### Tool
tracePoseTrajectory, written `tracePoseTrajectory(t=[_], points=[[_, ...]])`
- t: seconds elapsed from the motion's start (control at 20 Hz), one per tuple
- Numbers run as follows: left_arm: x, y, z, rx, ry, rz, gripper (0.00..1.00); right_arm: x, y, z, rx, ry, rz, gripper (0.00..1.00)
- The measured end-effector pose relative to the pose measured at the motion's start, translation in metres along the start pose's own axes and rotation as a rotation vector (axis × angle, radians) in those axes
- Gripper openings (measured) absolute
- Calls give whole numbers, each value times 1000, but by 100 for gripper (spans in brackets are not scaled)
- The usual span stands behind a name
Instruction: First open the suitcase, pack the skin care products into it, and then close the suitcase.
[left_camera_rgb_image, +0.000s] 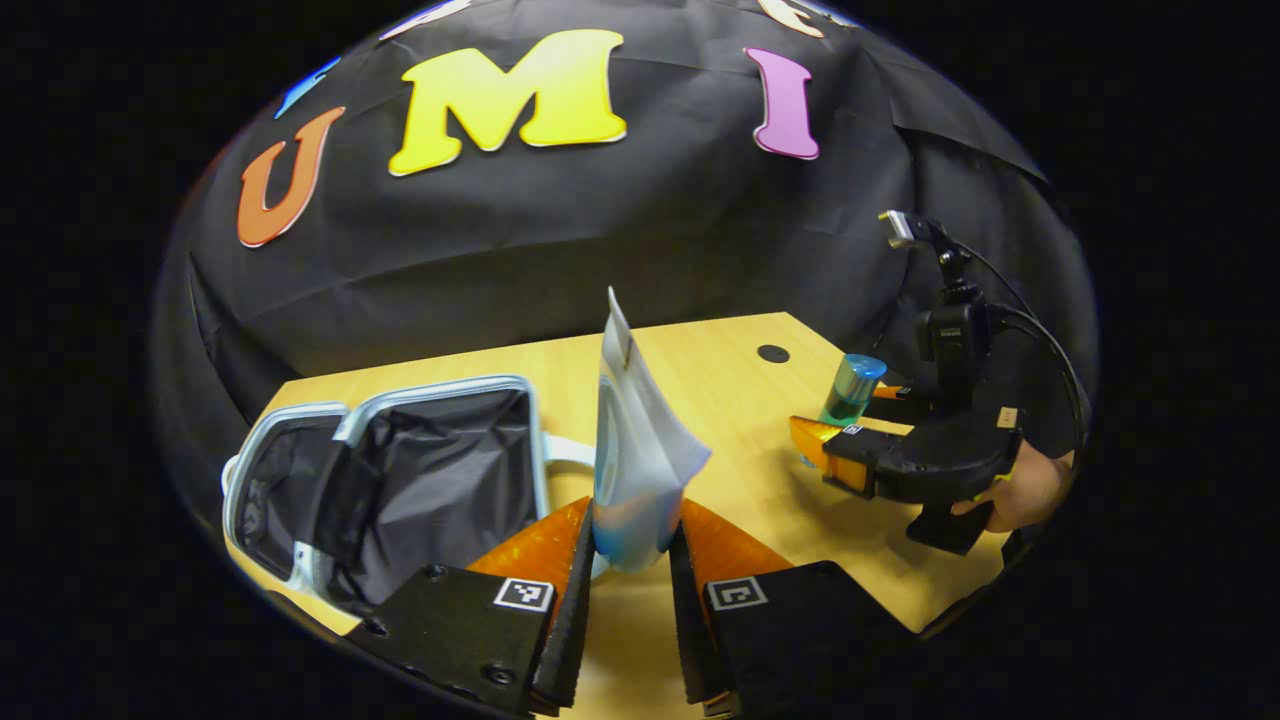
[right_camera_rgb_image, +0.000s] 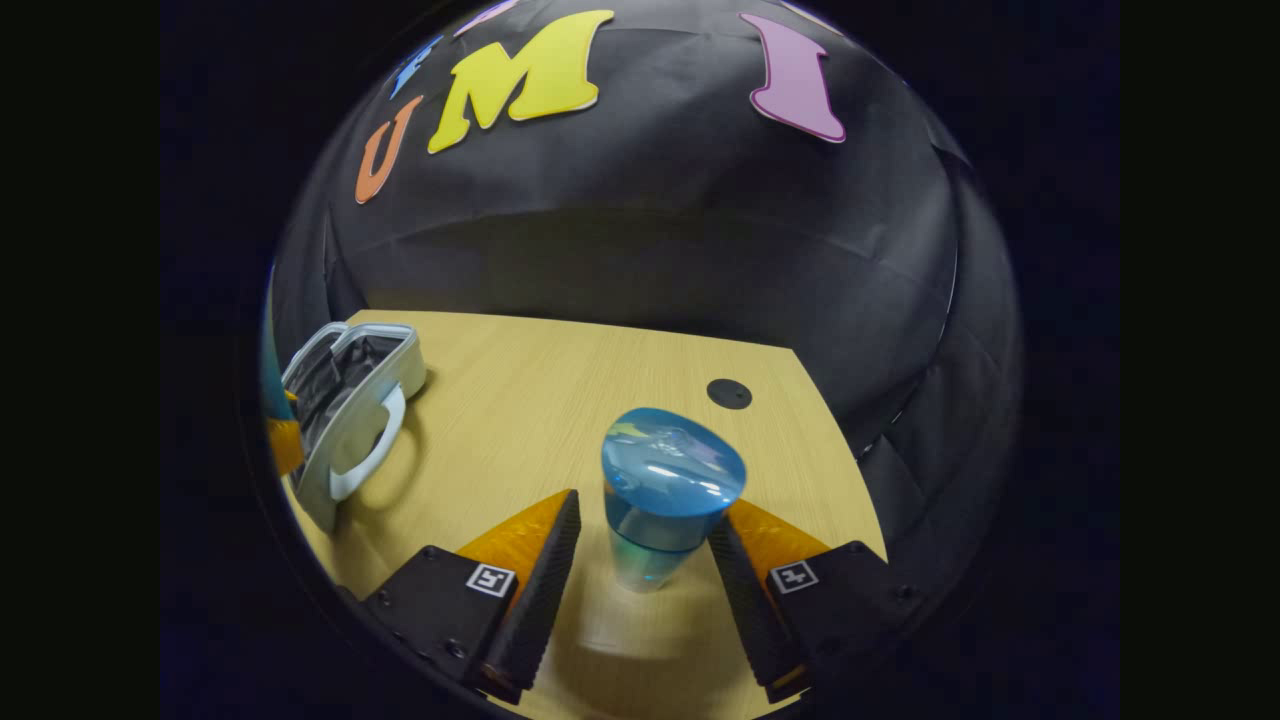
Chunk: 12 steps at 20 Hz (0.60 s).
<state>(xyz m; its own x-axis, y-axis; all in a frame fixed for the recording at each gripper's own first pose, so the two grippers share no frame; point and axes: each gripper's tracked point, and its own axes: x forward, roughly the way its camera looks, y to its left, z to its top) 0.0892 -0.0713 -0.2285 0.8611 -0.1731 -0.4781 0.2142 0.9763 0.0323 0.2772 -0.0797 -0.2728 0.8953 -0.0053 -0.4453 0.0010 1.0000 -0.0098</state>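
In the left gripper view, the left gripper (left_camera_rgb_image: 632, 560) has both fingers pressed against the lower end of a pouch (left_camera_rgb_image: 635, 450), one finger (left_camera_rgb_image: 570, 590) on each side, holding it upright above the worktop (left_camera_rgb_image: 730, 390). The pouch is pale, whitish with a blue tinge near its base, and its top tapers to a narrow edge well above the fingertips. Just to the left of the fingers and beyond them lies the suitcase (left_camera_rgb_image: 400, 480), open, its dark lining showing inside a light rim, with its handle just beside the pouch. To the right of the fingers and farther off, a hand (left_camera_rgb_image: 1025, 490) holds the right gripper (left_camera_rgb_image: 850, 440), and a blue bottle (left_camera_rgb_image: 852, 390) stands between that gripper's fingers. Past it a small dark round hole (left_camera_rgb_image: 773, 353) sits in the worktop. In the right gripper view, the right gripper's fingers straddle the bottle, which stands upright on the worktop with its rounded blue cap toward the camera. The right finger (right_camera_rgb_image: 745, 580) lies right against the bottle, while a small gap shows between the bottle and the left finger, so the fingers are spread around it and not clamped. Far to the left of these fingers lies the suitcase, seen from its handle side.
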Motion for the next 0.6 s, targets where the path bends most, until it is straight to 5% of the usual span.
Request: tracePoseTrajectory(t=[0.25, 0.6], points=[[-25, 72, -18, -13, 40, 59, 41, -7, 3, -1, 25, 22, -79, 39], [-16, 137, -43, -35, 129, 30, 42, -106, 72, 18, 30, 16, -79, 36]])
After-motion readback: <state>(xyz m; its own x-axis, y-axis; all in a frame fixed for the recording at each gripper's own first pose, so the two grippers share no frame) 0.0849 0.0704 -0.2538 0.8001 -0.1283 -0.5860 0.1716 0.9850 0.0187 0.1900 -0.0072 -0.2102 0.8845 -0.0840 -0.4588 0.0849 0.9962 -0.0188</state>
